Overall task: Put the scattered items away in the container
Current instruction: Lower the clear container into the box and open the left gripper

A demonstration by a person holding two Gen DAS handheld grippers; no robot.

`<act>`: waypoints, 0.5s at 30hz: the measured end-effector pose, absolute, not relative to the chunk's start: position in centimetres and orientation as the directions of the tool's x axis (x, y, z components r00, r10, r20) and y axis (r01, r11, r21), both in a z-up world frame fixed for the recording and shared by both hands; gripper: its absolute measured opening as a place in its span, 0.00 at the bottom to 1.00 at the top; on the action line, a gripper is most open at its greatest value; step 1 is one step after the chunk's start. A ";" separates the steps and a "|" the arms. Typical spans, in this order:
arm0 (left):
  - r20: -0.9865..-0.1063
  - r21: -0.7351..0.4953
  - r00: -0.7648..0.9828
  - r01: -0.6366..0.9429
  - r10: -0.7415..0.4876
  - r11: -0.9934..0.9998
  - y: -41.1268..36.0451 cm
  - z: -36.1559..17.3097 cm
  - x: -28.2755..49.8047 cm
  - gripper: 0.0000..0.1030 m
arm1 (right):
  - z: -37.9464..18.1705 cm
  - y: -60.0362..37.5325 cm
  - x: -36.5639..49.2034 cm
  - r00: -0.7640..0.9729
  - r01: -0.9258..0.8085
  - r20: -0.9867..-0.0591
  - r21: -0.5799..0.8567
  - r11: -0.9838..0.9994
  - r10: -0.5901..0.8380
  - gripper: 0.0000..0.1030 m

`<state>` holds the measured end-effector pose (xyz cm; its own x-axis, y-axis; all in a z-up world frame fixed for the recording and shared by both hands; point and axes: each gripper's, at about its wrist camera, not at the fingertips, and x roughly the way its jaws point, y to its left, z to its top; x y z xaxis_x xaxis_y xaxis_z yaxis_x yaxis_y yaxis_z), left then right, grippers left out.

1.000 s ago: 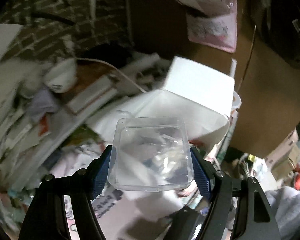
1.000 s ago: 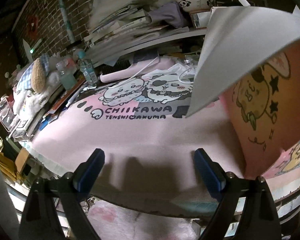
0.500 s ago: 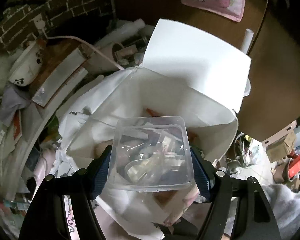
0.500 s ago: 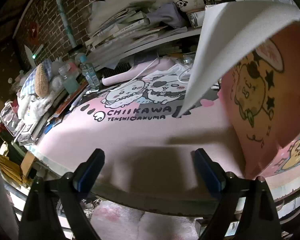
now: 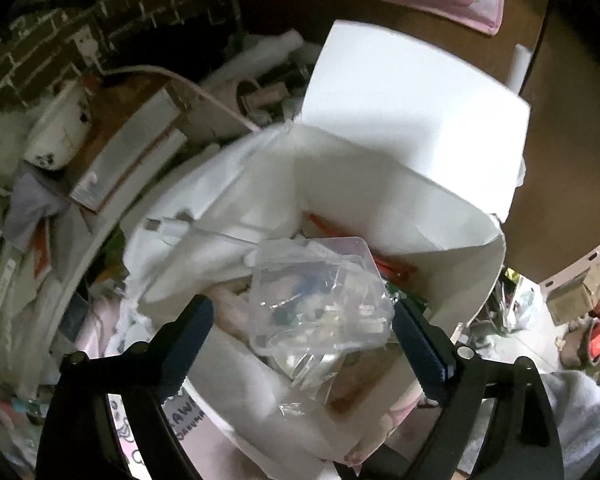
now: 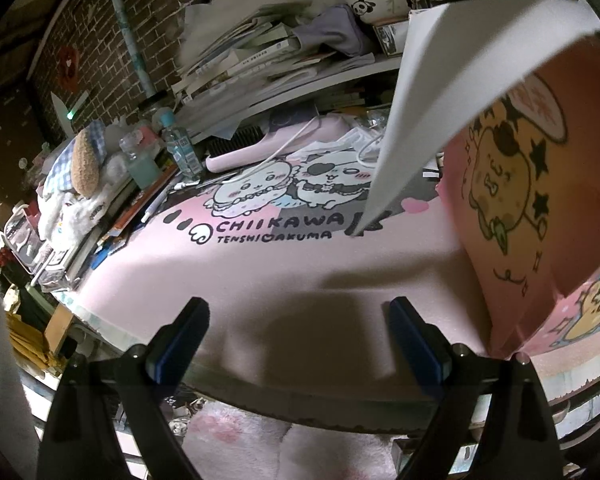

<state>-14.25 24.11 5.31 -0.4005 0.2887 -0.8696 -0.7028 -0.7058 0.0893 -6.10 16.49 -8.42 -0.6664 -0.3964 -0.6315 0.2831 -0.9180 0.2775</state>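
From the left wrist camera, the left gripper [image 5: 302, 326] hangs over the open mouth of the white box [image 5: 452, 276], its blue-padded fingers [image 5: 190, 330] spread wide with nothing pinched between them. The clear plastic case [image 5: 320, 292] sits tilted inside the box, between the two fingers but apart from the left one; whether its right edge touches the right pad is hard to tell. Small bits show through its walls, too blurred to name. Behind it in the box lies something orange-red [image 5: 392, 268], and a white cable [image 5: 204, 232] drapes over the box's left wall. The white lid flap [image 5: 412, 116] stands up at the far side. To the left, a cluttered shelf holds a panda bowl [image 5: 56, 132] in front of a brick wall [image 5: 92, 20]. From the right wrist camera, the right gripper [image 6: 300, 340] hovers low over the near edge of the pink desk mat [image 6: 260, 280], its fingers likewise wide apart and holding nothing. The mat carries cartoon figures and the words CHIIKAWA TENSHI AKUMA. The box's pink printed side [image 6: 532, 208] stands on the mat at the right, its white flap [image 6: 460, 64] reaching across the upper right. A water bottle [image 6: 178, 144] stands at the mat's far left, below stacked books [image 6: 252, 56]
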 end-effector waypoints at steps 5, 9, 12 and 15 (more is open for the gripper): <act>-0.807 0.110 -0.484 -0.688 0.340 -0.718 22.5 7.4 -12.3 0.89 | -8.4 16.5 -6.1 -0.667 0.282 -0.632 0.277 -0.919 -0.395 0.87; -0.725 0.098 -0.561 -0.659 0.399 -0.746 20.0 9.4 -10.4 0.90 | -8.5 16.5 -6.1 -0.669 0.277 -0.634 0.272 -0.922 -0.388 0.87; -0.653 0.069 -0.613 -0.633 0.445 -0.771 17.4 10.7 -8.7 0.90 | -8.4 16.5 -6.2 -0.670 0.270 -0.636 0.271 -0.924 -0.383 0.87; -0.590 0.061 -0.680 -0.575 0.435 -0.816 14.8 11.3 -6.9 0.91 | -8.4 16.5 -6.2 -0.672 0.261 -0.640 0.265 -0.928 -0.372 0.87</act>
<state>-6.91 14.77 11.30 -0.6799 0.4353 -0.5901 -0.5752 -0.8158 0.0610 -6.22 16.46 -8.39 -0.6723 -0.3716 -0.6402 0.2611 -0.9283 0.2647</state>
